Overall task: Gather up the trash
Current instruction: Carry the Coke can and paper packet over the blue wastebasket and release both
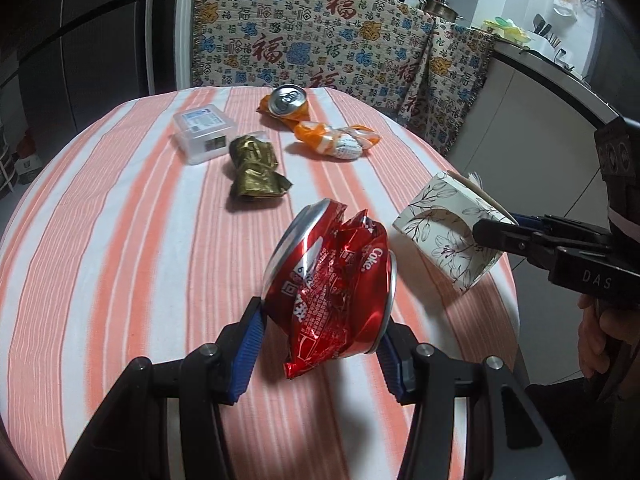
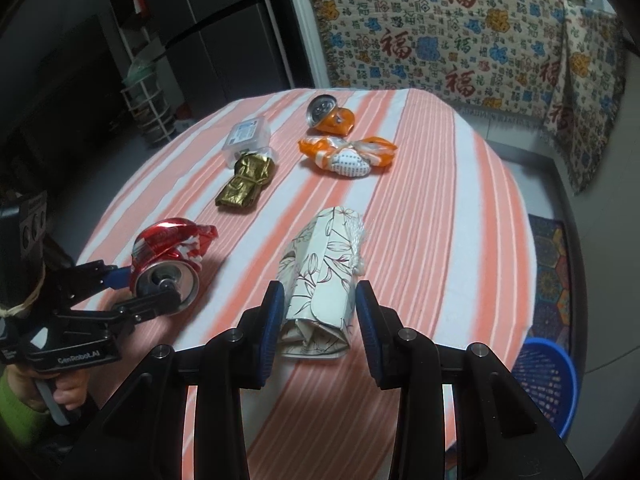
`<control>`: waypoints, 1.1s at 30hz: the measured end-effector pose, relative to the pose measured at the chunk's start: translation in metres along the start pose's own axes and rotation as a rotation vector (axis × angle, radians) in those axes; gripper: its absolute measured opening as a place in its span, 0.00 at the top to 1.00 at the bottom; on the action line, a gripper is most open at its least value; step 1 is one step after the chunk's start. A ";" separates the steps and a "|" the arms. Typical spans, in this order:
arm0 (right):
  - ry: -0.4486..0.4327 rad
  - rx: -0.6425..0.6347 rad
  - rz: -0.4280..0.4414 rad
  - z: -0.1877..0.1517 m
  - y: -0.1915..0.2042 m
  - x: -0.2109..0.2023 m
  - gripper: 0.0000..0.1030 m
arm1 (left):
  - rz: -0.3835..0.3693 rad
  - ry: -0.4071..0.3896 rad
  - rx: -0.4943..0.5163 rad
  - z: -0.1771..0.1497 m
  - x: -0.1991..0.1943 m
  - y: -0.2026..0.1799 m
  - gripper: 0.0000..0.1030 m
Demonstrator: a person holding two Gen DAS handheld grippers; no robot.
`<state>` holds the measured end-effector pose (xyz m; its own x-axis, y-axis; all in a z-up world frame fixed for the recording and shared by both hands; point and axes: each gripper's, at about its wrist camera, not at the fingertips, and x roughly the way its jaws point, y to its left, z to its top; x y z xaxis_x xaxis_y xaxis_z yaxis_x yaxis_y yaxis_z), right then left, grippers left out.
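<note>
The left gripper is clamping the crushed red can; the right gripper is pinching the floral box. Next, both probably need carrying to the blue basket at four o'clock.

My left wrist camera looks forward along my left gripper, close above the striped tablecloth, facing the patterned blanket. My right wrist camera looks likewise along my right gripper. Both views share the tabletop, and each shows the other gripper at its edge.
</note>
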<state>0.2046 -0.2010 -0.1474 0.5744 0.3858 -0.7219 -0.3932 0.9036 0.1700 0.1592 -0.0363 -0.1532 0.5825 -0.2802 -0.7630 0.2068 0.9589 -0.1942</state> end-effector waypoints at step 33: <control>-0.064 0.482 -0.336 -0.101 -0.228 -0.120 0.64 | -0.308 0.149 0.242 0.032 0.095 -0.239 0.49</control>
<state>0.1529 -0.4723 -0.1670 0.6591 0.0610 -0.7496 0.1795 0.9552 0.2355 0.1902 -0.2939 -0.1597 0.3479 -0.5257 -0.7763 0.5426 0.7882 -0.2905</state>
